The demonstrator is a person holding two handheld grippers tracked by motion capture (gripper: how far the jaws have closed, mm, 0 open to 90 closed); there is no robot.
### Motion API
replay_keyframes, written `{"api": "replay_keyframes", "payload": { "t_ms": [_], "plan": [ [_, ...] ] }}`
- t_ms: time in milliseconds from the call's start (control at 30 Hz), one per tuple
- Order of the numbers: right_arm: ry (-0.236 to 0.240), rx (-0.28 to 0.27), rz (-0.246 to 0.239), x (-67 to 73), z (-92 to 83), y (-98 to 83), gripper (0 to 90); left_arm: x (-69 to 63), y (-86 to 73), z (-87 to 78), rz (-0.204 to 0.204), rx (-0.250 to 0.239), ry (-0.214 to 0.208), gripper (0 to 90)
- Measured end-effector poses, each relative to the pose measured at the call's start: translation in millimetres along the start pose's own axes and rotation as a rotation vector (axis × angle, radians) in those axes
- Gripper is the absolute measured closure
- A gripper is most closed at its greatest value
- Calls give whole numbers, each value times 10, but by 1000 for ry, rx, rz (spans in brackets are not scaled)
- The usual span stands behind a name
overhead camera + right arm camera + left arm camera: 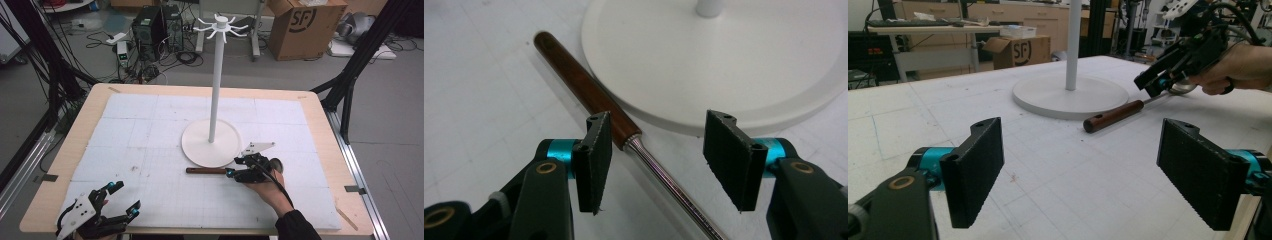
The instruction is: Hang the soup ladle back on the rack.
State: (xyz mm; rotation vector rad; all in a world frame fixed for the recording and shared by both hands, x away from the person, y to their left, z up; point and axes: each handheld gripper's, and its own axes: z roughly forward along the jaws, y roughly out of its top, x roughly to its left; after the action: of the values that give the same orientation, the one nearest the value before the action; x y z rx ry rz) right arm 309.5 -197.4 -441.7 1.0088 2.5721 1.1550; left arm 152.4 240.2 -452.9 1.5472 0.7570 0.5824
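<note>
The right gripper (231,173) lay at about five o'clock from the white stand's base (197,150) in the high view, its jaws parted around the near end of a wooden-handled utensil (205,170) that lay flat on the white mat (150,130), just beside the base at six o'clock. The left gripper (125,199) rested at the mat's seven o'clock corner, jaws wide and empty.

In the left gripper view, both pads (973,170) stood far apart with nothing between them; the utensil (1113,116) lay ahead at one o'clock, touching or nearly touching the stand base (1048,95), with the right gripper (1155,84) over its metal shank.

In the right gripper view, the jaws stood moderately open, holding nothing; the brown handle (584,80) ran toward eleven o'clock and the steel shank (664,175) passed close by the left pad (596,155). I judged the shank sat off-centre, so closing might have pinched it unevenly and let the round, smooth metal roll or slip out. The base rim (684,125) lay near the right pad (729,160), which could have caught it.
</note>
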Motion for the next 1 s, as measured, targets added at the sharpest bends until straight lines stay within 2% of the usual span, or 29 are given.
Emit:
{"api": "replay_keyframes", "payload": {
  "t_ms": [133, 567, 633, 700, 767, 900, 1000],
  "plan": [
    [9, 23, -3, 9, 54, 1, 461, 2, 1, -8, -3, -5, 1, 194],
    [74, 97, -77, 194, 270, 104, 480, -2, 3, -12, -4, -6, 1, 194],
    [68, 107, -98, 220, 284, 139, 480, 0, 3, -15, -5, -7, 0, 194],
    [72, 121, -97, 220, 287, 158, 498, 3, 4, -22, -4, -9, 0, 194],
    [76, 135, -107, 204, 289, 158, 537, 3, 4, -26, -6, -11, 1, 194],
    [74, 144, -118, 219, 296, 151, 534, 2, 5, -27, -7, -12, 0, 194],
    [63, 157, -156, 247, 297, 151, 532, 0, 5, -27, -3, -9, -1, 194]
  ]
}}
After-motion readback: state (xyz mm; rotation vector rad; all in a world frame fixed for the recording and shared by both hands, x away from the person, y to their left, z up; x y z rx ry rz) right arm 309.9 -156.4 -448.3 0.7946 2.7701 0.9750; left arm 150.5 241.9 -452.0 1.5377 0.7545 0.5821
